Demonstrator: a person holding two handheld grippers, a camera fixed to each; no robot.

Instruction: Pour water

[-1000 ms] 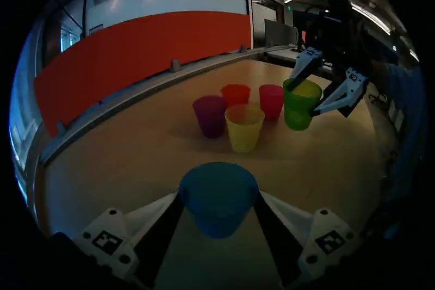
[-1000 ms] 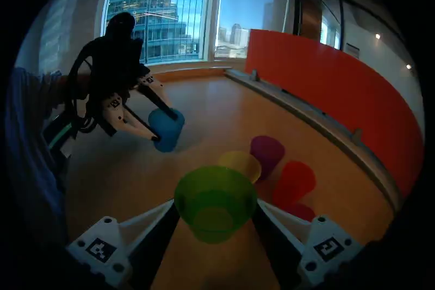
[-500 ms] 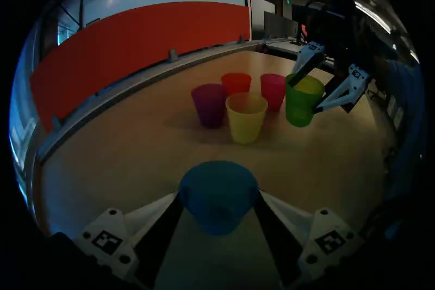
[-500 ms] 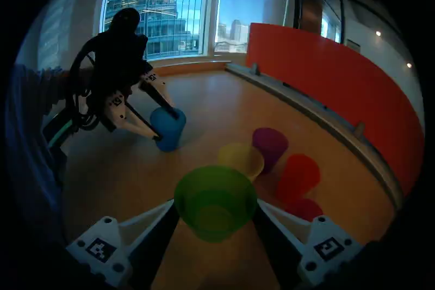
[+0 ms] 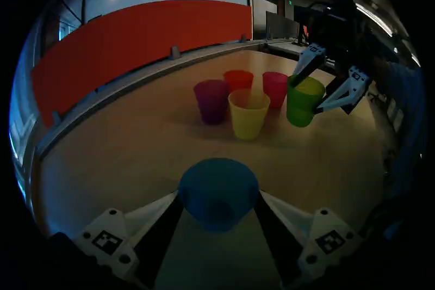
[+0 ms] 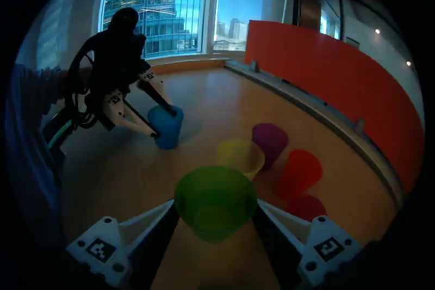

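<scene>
My left gripper [image 5: 218, 203] is shut on a blue cup [image 5: 218, 192], held just above the wooden table [image 5: 125, 143]. Across the table, the right gripper [image 5: 318, 86] grips a green cup [image 5: 303, 99] beside the cluster of cups. In the right gripper view, my right gripper [image 6: 216, 211] is shut on the green cup [image 6: 216, 203], whose inside looks empty as far as I can tell. Farther off there, the left gripper [image 6: 157, 121] holds the blue cup [image 6: 166, 125], with a sleeve [image 6: 32, 143] at the left edge.
Several cups stand grouped mid-table: yellow [image 5: 248, 115], purple [image 5: 211, 101], orange-red [image 5: 238, 80] and pink [image 5: 275, 88]. An orange partition [image 5: 141, 39] with a rail runs along the table's far side. Tall windows [image 6: 157, 12] lie behind the left gripper.
The left gripper's view has shifted slightly, so the cup cluster sits a little higher and to the right. The green cup has edged closer to the cluster. Both grips are unchanged.
</scene>
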